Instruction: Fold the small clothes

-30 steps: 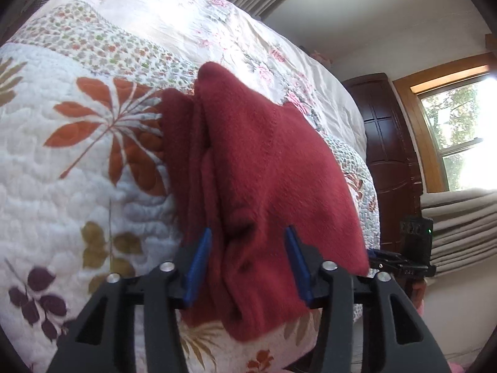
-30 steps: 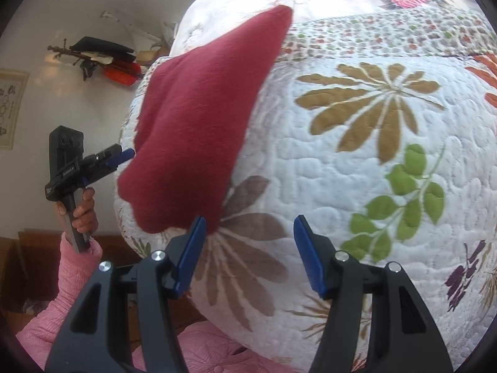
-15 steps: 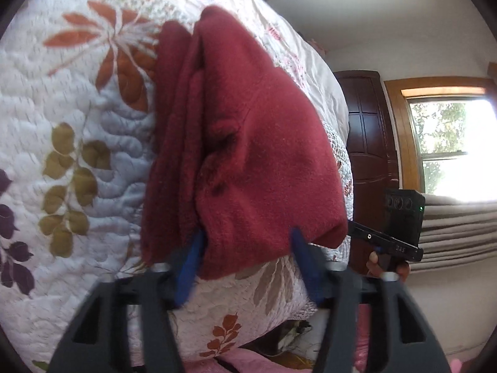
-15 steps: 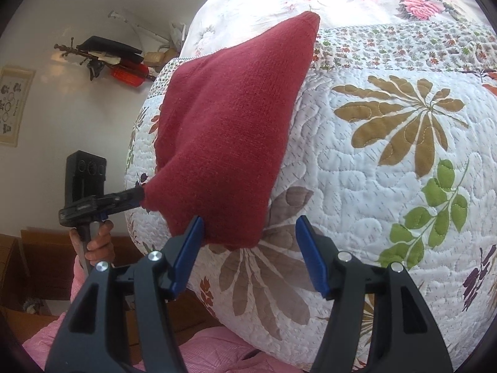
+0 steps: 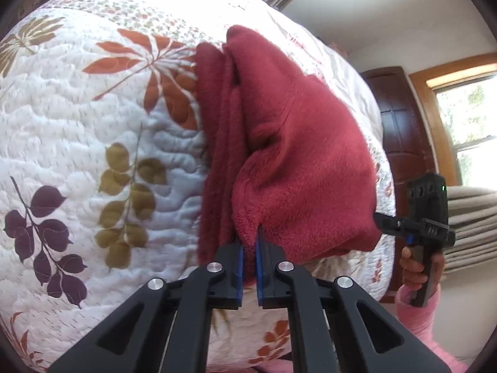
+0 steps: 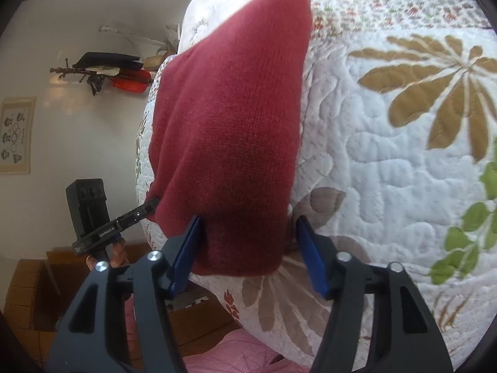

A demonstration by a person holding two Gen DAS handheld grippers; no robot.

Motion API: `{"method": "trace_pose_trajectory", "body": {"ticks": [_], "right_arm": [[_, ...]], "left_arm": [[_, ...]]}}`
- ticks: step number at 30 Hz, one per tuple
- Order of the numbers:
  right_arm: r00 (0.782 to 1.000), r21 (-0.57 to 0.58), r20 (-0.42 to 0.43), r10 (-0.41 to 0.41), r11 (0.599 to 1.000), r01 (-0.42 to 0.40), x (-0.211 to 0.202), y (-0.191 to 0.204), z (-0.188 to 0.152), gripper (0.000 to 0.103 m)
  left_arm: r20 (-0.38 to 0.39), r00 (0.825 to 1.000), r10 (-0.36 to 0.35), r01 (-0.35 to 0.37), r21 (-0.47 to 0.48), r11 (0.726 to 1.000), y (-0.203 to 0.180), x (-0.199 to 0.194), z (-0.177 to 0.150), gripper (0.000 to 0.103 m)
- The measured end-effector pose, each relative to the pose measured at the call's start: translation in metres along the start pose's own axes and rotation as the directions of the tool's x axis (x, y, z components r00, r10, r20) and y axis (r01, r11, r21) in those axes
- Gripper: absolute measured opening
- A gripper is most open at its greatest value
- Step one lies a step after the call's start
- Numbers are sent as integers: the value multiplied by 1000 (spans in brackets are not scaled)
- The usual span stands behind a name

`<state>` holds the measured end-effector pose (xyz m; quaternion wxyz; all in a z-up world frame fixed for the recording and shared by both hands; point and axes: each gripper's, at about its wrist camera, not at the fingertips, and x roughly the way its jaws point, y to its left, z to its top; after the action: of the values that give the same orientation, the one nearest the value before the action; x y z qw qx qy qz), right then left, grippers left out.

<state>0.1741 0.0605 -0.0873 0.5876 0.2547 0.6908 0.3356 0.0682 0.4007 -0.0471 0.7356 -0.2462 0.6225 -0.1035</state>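
A dark red fleece garment (image 5: 289, 143) lies folded in layers on a quilted bed cover (image 5: 77, 143) with leaf prints. My left gripper (image 5: 250, 242) is shut on the garment's near edge, with a fold of red cloth pinched between its blue pads. In the right wrist view the same red garment (image 6: 230, 124) fills the centre. My right gripper (image 6: 248, 236) is open, and its blue fingers straddle the garment's near corner without closing on it. The left gripper (image 6: 149, 206) shows there at the cloth's left edge.
The bed's near edge drops away just below the garment. A dark wooden door (image 5: 400, 118) and a window (image 5: 466, 130) stand beyond the bed. A hand in a pink sleeve (image 5: 419, 298) holds the other gripper. A wall shelf (image 6: 108, 68) hangs at left.
My left gripper went from open around the garment's edge to shut on it. My right gripper moved left and forward until the garment's corner sat between its open fingers.
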Motion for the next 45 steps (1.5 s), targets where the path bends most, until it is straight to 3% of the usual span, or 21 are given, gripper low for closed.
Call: {"method": "trace_pose_trajectory", "body": {"ticks": [2,6,10,12,14,16,19,21,23,24,25,30,34,39,42,45], "right_arm": [[1000,-15,-16,15,1000,-15,4,5,-4,30],[1000,-122,11,9,992,-7,-18,34,-15,23],[993,-144,-18,-121,983,117,-5,30,-21,23],[984,-117,-50,-170,980,163,14,16,-21,24],[984,-105,-63,-169,981,162,24,9,-20,30],[983,-121,-55,-176,978,168,21,12,-20,31],[980,-173,-21,-199,966,193,8,27,-23,41],[976,-206,21,-215,955,214,-6,33,-19,45],[966,-220,84,-245,941,258,-24,40,-14,53],[964,-219,97,-248,940,263,-29,41,-14,53],[963,-214,108,-247,940,265,-33,40,-11,53],[958,-194,112,-266,939,283,-31,40,7,53],[947,-177,127,-296,932,316,-25,41,15,53],[950,-166,122,-288,938,305,-23,42,14,56],[951,-157,116,-285,941,301,-21,38,18,58],[951,-157,115,-286,940,302,-19,39,19,58]], "left_arm": [[-7,1000,22,-22,9,1000,-1,2,-3,6],[18,999,38,-39,39,998,-8,-15,-7,6],[39,996,83,-87,96,992,-15,-18,-16,6],[-3,993,119,-118,99,988,-7,3,-22,6],[-16,985,175,-171,122,978,-3,25,-24,6],[-8,982,190,-187,128,974,-4,32,-22,6],[-3,978,207,-203,177,963,-19,32,-18,8],[-7,980,197,-192,196,962,-31,24,-14,13],[-5,983,184,-179,197,964,-35,10,-11,27],[8,984,180,-178,200,964,-36,0,-9,41],[31,987,160,-163,205,965,-35,-10,-6,48],[119,982,145,-165,191,968,-44,-31,35,50],[98,987,130,-146,177,973,-51,-4,87,50],[47,989,143,-147,121,982,-43,34,134,48],[12,996,91,-91,86,992,-36,43,142,22],[40,995,91,-94,71,993,-38,38,138,12]]}}
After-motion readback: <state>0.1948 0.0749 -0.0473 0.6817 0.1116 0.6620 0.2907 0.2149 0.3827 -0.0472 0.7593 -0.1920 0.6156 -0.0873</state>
